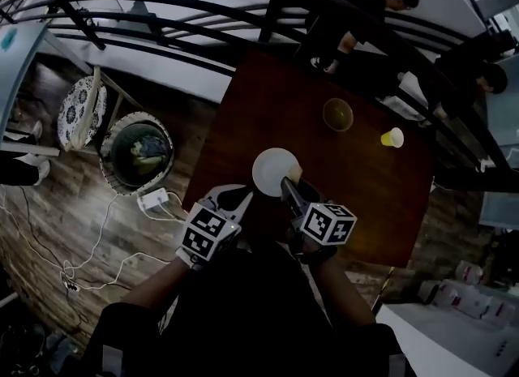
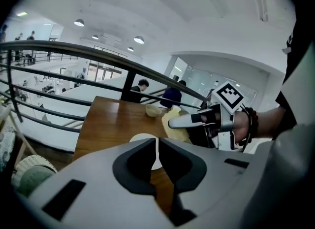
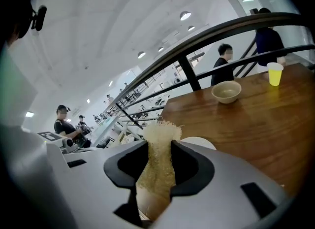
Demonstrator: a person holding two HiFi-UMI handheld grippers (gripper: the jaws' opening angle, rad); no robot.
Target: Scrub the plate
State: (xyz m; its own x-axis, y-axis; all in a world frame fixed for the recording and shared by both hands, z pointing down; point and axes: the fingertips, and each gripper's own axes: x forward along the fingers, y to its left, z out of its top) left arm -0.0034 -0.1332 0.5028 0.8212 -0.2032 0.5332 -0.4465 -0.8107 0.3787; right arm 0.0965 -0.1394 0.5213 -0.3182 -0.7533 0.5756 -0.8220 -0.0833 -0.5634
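1. Work surface: a dark brown wooden table (image 1: 389,205) beside a black railing (image 1: 203,19).

2. Task item: a white plate (image 1: 274,171) lies flat on the table, near the edge closest to the person. Its upper face is bare.

3. Right gripper (image 1: 289,184): the jaws are clamped on a pale, fibrous loofah scrubber (image 3: 158,159). The scrubber stands upright between the jaws, and its frayed end projects past the tips. In the head view this end overlaps the plate's near right rim. Contact with the plate cannot be confirmed. In the right gripper view the plate (image 3: 201,142) shows directly behind the right gripper (image 3: 158,147), slightly to its right.

4. Left gripper (image 1: 242,198): the jaws are drawn together to a narrow slit with nothing between them. The tips sit just beside the plate's near left rim. In the left gripper view the plate (image 2: 141,137) shows just beyond the left gripper (image 2: 157,147), partly through the slit. The scrubber (image 2: 173,124) and the right gripper (image 2: 189,120) lie to its right.

5. Other items on the table: a tan bowl (image 1: 337,114) farther back, well apart from the plate, and a yellow cup (image 1: 392,138) to the right of the bowl.

6. Floor, left of the table: a round wicker basket (image 1: 138,150) and a white power strip (image 1: 152,199) with trailing cables.
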